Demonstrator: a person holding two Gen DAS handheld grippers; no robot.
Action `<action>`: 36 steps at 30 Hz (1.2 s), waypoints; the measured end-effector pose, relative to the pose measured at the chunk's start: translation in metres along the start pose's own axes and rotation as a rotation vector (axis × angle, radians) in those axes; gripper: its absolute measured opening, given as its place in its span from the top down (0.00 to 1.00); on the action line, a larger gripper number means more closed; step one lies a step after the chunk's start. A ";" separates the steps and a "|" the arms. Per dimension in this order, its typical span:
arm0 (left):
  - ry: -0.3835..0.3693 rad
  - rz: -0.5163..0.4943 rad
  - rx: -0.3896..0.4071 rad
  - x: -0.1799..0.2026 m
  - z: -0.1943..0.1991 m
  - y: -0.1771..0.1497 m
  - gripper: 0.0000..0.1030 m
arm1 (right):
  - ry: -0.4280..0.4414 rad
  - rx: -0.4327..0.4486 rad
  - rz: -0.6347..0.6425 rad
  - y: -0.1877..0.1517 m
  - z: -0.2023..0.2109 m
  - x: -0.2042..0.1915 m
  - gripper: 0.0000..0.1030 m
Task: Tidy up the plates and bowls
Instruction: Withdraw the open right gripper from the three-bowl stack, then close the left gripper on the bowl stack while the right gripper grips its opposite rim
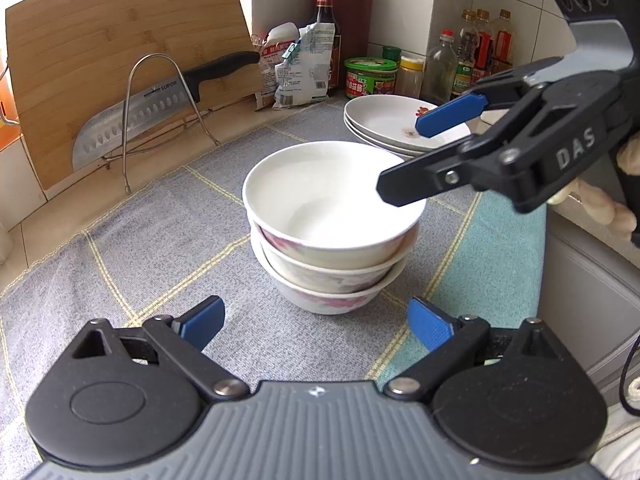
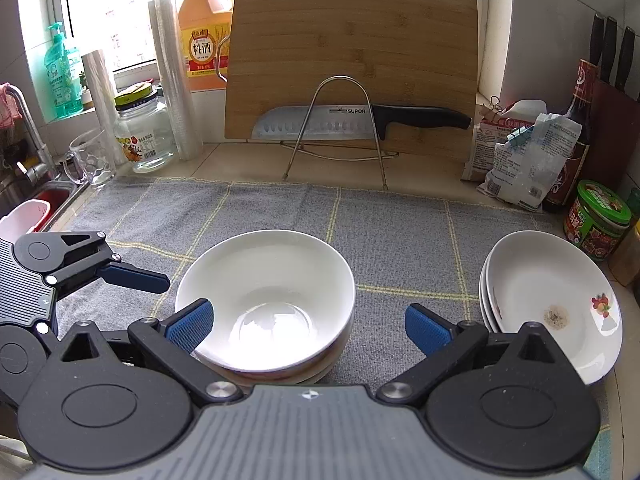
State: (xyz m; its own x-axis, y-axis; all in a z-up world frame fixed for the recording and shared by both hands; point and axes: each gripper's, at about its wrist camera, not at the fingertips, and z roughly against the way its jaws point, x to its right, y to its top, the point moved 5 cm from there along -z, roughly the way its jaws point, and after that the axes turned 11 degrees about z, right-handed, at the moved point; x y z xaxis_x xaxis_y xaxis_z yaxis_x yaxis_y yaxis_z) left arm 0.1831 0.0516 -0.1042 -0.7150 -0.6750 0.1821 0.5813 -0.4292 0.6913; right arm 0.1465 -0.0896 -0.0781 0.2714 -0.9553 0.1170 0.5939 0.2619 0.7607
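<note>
Hand-held gripper, left (image 1: 316,322), gapes empty as I face stacked bowls (image 1: 332,224): glazed, slick, breakable, best pinched at the top rim.

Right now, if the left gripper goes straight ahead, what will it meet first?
Probably the bowl stack: it sits centred ahead of the open left gripper, with only cloth between them.

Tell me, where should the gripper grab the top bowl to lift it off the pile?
Probably by the rim. The top bowl sits upright and nested in the bowl stack, so its sides are mostly hidden and only the thin lip stands free. Come down from above, one finger inside and one outside, on the near edge facing the open left gripper.
</note>
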 end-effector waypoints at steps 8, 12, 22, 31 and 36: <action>0.023 -0.004 -0.074 -0.005 -0.022 -0.010 0.05 | 0.016 -0.079 0.056 -0.028 0.008 -0.001 0.00; 0.053 0.016 -0.101 -0.001 -0.030 -0.014 0.05 | 0.032 -0.147 0.111 -0.049 -0.013 0.006 0.00; 0.170 0.104 -0.162 0.007 -0.044 -0.024 0.01 | 0.178 -0.230 0.276 -0.077 -0.057 0.002 0.00; 0.203 0.147 -0.124 0.006 -0.044 -0.027 0.00 | 0.236 -0.098 0.321 -0.089 -0.052 0.011 0.00; 0.216 0.162 -0.107 0.008 -0.044 -0.026 0.00 | 0.277 0.004 0.358 -0.100 -0.045 0.018 0.00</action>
State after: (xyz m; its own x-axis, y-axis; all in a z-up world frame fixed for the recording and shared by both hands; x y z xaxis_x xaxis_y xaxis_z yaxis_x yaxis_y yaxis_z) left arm 0.1790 0.0308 -0.1519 -0.5172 -0.8469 0.1232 0.7271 -0.3589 0.5852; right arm 0.1258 -0.1270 -0.1807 0.6523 -0.7315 0.1983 0.4230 0.5684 0.7057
